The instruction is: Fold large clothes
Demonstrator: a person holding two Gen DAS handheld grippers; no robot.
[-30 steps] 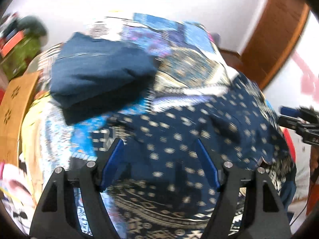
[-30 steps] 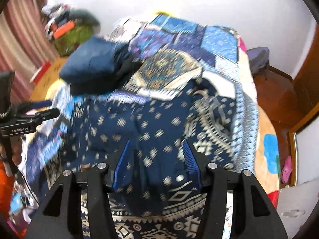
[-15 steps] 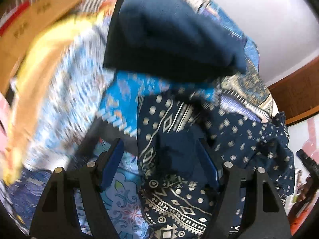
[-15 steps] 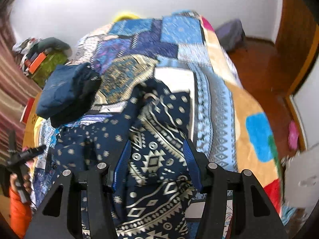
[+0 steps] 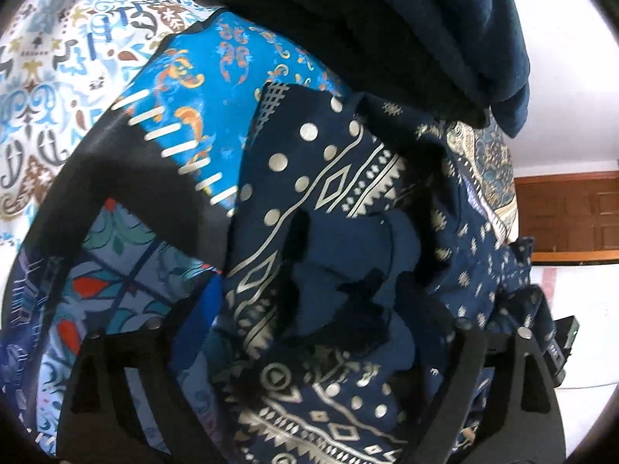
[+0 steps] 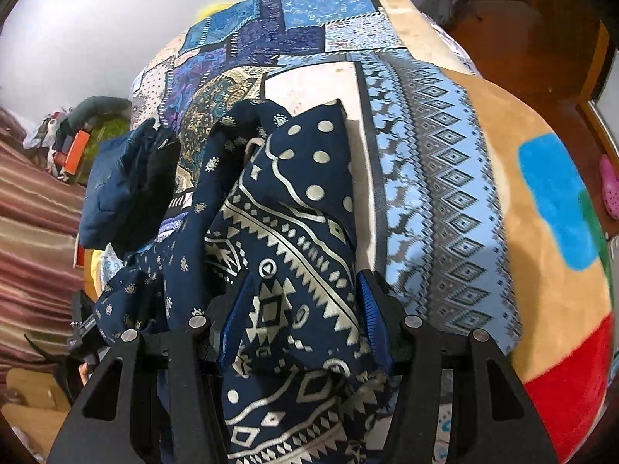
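- In the left wrist view, our left gripper (image 5: pixel 309 328) stands with its jaws wide apart, and the navy patterned garment (image 5: pixel 329 178) bunches up between them and over them. Whether the fingers (image 5: pixel 197 321) actually pinch the cloth we cannot tell; the right-hand finger is buried under folds.
- The garment here is dark navy with pale dots, diamonds and zigzag bands, crumpled into loose ridges, its plainer blue underside showing in the middle.
- It lies on the patchwork bedspread (image 5: pixel 193 89), whose bright blue and white panels show to the left.
- Beyond it, touching its far edge, sits a stack of folded dark-blue clothes (image 5: pixel 425 31).
- In the right wrist view, our right gripper (image 6: pixel 300 321) is partly spread, and a thick fold of the same garment (image 6: pixel 294 201) fills the gap, touching both blue fingers (image 6: pixel 367 309); it seems held, though loosely.
- From here the garment runs away from the gripper as a long rumpled heap, the bold geometric border on the right, the small-motif part slumped to the left.
- It rests on the bedspread (image 6: pixel 425 147), near the middle of the bed, with the folded pile (image 6: pixel 116 185) just beside it at left.
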